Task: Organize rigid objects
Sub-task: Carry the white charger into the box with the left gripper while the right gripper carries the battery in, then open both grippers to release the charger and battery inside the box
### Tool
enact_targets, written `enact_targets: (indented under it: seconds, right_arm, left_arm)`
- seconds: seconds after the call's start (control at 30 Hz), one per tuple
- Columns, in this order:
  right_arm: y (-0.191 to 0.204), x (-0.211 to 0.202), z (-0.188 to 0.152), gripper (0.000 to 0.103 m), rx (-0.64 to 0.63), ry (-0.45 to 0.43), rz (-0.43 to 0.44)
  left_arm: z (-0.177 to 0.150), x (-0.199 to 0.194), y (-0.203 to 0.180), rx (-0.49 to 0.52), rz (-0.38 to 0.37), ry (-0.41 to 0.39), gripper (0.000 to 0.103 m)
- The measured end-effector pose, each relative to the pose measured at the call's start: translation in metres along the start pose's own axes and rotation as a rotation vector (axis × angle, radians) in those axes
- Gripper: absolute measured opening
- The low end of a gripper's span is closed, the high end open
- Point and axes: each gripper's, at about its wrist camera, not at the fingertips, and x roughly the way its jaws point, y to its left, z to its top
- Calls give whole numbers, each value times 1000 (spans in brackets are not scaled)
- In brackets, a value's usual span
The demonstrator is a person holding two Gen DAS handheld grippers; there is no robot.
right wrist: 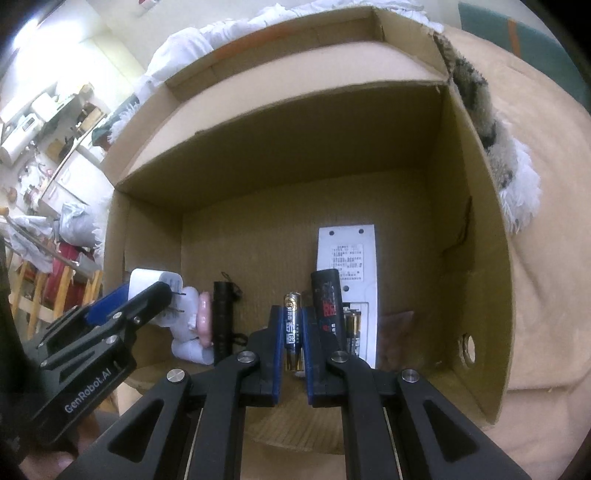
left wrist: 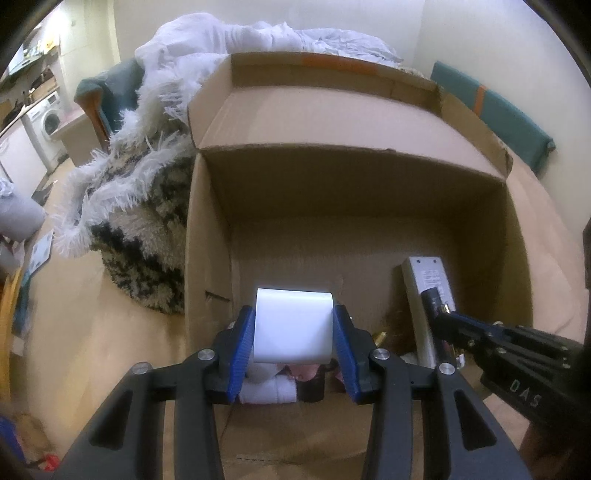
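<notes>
An open cardboard box lies in front of both grippers; it also fills the right wrist view. My left gripper is shut on a white plug adapter, held inside the box; in the right wrist view the adapter shows its prongs. My right gripper is shut on a black-and-gold battery, just above the box floor. Behind it lie a white remote face down with its battery bay open, a black lighter, a black flashlight and a white-and-pink item.
A shaggy black-and-white rug with a white fringe lies left of the box. White cloth is piled behind it. A teal cushion stands at the back right. A washing machine is far left.
</notes>
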Motion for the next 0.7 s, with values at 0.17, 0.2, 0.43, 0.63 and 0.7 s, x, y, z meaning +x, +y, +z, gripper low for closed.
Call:
enact_targets:
  seconds: [0.17, 0.2, 0.43, 0.63, 0.7]
  right_arm:
    - [1, 5, 1, 10, -2, 14, -8]
    - [1, 5, 1, 10, -2, 11, -8]
    - [-2, -4, 4, 14, 28, -38, 10]
    - [-9, -23, 9, 75, 72, -120, 14]
    - [-10, -31, 10, 88, 83, -150, 9]
  left_arm:
    - [-2, 2, 3, -11, 11, 7, 39]
    - [-2, 2, 3, -8, 14, 8, 39]
    - [-2, -4, -3, 14, 26, -14, 54]
    - [3, -12, -4, 18, 15, -29, 63]
    - [4, -20, -4, 20, 12, -48, 64]
